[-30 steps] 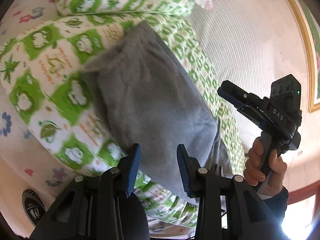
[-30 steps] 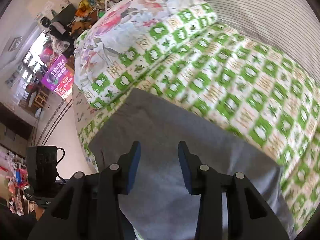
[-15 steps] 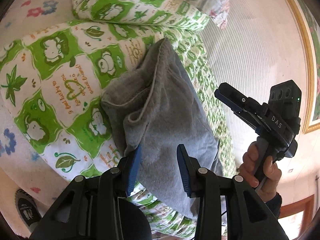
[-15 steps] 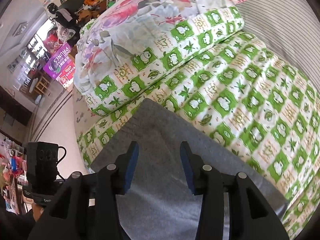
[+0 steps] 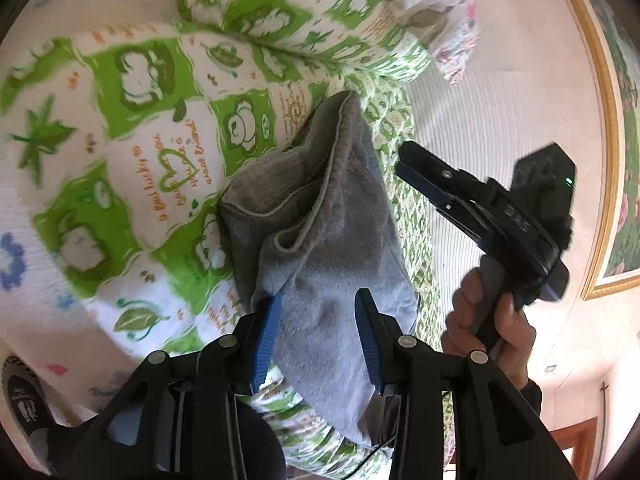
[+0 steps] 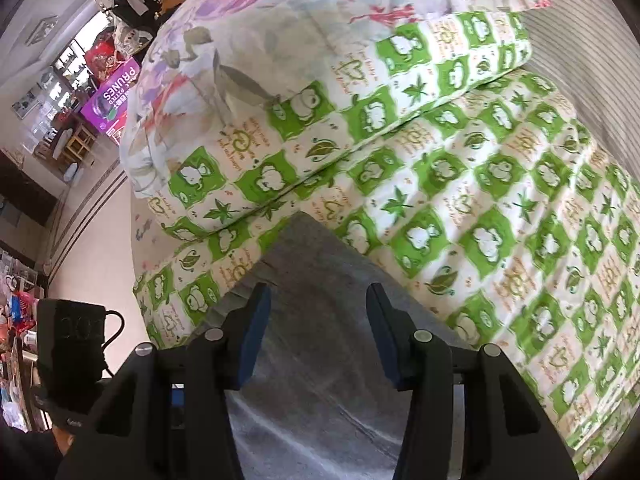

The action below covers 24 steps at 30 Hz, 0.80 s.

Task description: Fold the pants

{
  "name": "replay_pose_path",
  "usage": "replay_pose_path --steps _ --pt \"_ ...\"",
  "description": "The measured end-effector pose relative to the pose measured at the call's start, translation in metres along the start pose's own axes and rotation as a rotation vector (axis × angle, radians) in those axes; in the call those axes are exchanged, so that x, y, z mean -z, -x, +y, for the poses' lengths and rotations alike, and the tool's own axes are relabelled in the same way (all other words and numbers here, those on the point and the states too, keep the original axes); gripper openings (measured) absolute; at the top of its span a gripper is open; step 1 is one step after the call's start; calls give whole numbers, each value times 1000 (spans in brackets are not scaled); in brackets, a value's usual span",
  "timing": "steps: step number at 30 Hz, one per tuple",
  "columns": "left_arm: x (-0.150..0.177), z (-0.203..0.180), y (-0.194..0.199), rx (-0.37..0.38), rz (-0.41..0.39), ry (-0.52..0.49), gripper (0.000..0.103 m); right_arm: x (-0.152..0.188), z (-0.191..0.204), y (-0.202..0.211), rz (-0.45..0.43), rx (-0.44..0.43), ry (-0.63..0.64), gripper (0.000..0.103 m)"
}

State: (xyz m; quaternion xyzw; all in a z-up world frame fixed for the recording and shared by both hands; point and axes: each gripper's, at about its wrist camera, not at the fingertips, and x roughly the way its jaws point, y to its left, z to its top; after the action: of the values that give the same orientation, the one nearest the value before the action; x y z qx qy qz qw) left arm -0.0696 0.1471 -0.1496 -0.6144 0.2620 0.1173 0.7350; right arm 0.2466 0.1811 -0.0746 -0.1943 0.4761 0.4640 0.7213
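Observation:
Grey pants (image 5: pixel 332 240) lie bunched and folded on the green-and-white patterned bed cover (image 5: pixel 140 160), a hemmed edge curling on top. My left gripper (image 5: pixel 316 332) hovers over their near end. Its jaws are opening and grey cloth shows between the blue pads, unpinched. To the right, a hand holds my right gripper (image 5: pixel 402 158) just beside the pants' right edge. In the right wrist view the pants (image 6: pixel 320 272) spread flat under my right gripper (image 6: pixel 316 328). Its jaws are opening too, with nothing gripped. The left gripper's black body (image 6: pixel 72 332) shows at lower left.
A green-patterned pillow (image 6: pixel 400 92) and a floral one (image 6: pixel 280 20) are stacked beyond the pants. Striped fabric (image 5: pixel 500 100) runs along the right, with a gold picture frame (image 5: pixel 608 160) on the wall. Pale floor (image 6: pixel 92 240), a purple box (image 6: pixel 112 96) and clutter lie left of the bed.
Both pairs of jaws have widened a little. The left view has closed in on the pants' bunched, hemmed end. The right gripper has drawn back, so the pants' far corner sits nearer its fingers.

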Motion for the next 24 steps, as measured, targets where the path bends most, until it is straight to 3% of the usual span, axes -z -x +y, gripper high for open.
replay_pose_path --steps 4,5,7,17,24 --pt "3 -3 11 -39 -27 -31 49 -1 5 -5 1 2 18 54" --pt "3 -3 13 -58 -37 -37 58 -2 6 -7 3 7 17 55" --pt "1 -2 17 -107 -58 -51 62 -4 4 -9 2 11 10 58" --pt "-16 0 -4 -107 -62 -29 71 -18 -7 -29 24 5 -16 60" --pt "-15 -3 -14 -144 -80 -46 68 -35 0 -65 82 23 21 64"
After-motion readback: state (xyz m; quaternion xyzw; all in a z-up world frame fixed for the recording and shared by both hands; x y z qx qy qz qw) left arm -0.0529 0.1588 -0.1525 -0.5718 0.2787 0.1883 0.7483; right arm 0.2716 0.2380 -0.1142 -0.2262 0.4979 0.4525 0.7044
